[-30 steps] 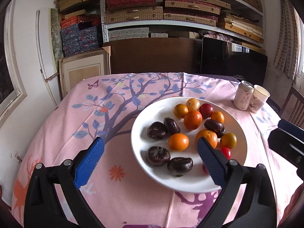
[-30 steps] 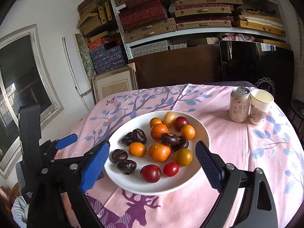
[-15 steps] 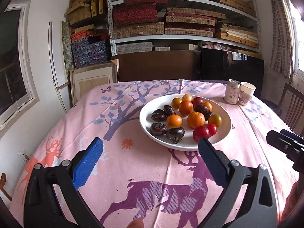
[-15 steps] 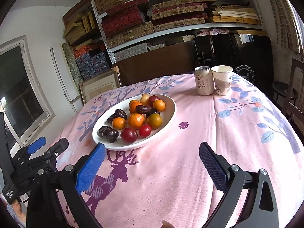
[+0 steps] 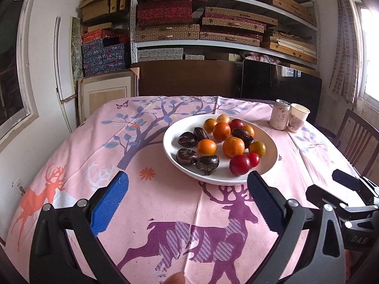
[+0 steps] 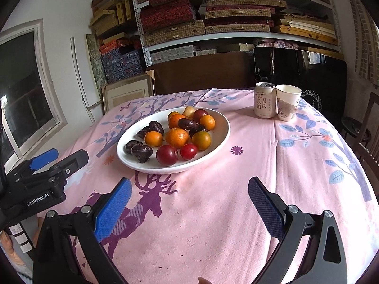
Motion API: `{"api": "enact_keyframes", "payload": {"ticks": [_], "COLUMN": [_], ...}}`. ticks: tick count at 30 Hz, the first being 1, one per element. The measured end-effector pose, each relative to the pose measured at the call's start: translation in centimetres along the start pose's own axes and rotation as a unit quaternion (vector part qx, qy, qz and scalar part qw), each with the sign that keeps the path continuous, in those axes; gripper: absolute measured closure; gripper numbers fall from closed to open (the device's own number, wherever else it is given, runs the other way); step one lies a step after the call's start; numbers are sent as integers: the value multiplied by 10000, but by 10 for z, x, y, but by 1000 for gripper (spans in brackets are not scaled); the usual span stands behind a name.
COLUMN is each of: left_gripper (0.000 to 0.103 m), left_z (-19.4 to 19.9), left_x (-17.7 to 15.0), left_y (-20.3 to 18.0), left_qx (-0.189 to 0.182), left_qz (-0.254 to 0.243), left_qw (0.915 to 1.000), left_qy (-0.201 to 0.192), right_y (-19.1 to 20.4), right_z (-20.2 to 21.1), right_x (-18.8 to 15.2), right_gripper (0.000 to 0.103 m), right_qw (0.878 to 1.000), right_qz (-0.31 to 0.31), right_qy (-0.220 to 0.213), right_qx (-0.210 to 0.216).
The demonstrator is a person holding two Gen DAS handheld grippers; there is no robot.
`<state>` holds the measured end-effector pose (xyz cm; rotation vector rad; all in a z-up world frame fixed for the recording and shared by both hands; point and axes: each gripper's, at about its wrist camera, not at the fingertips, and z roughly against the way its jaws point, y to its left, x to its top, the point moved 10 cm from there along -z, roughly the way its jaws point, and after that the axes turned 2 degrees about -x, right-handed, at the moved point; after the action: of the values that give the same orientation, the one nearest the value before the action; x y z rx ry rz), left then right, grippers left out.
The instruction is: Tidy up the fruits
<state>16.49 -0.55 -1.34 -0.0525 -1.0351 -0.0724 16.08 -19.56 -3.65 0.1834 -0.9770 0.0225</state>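
tablecloth (image 5: 165, 203) pink, deer-printed, shelves (image 5: 213, 42) behind; both claws (image 5: 187, 196) (image 6: 189, 201) spread, empty.

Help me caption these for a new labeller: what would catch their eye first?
First, the white plate on the pink deer-print tablecloth, heaped with oranges, dark chestnut-like fruits and red tomatoes. Behind it to the right, a drink can stands beside a paper cup. Near the camera, the left gripper and right gripper are both open and empty.
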Motion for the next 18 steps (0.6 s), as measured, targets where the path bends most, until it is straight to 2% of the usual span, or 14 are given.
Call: {"api": "enact_keyframes", "payload": {"ticks": [6, 18], "left_gripper": [5, 5], "left_z": [0, 0], "left_x": [-1, -2], "left_y": [-2, -5], "left_qx": [136, 78], "left_qz": [-144, -150], "left_qw": [9998, 9999], "left_qy": [7, 29], "right_y": [2, 2], "right_z": [1, 1], "right_x": [-1, -1], "right_gripper": [3, 3], "right_qw": [10000, 10000], "right_qz": [49, 20], "right_qy": [-15, 23], "right_qx": [-48, -12]}}
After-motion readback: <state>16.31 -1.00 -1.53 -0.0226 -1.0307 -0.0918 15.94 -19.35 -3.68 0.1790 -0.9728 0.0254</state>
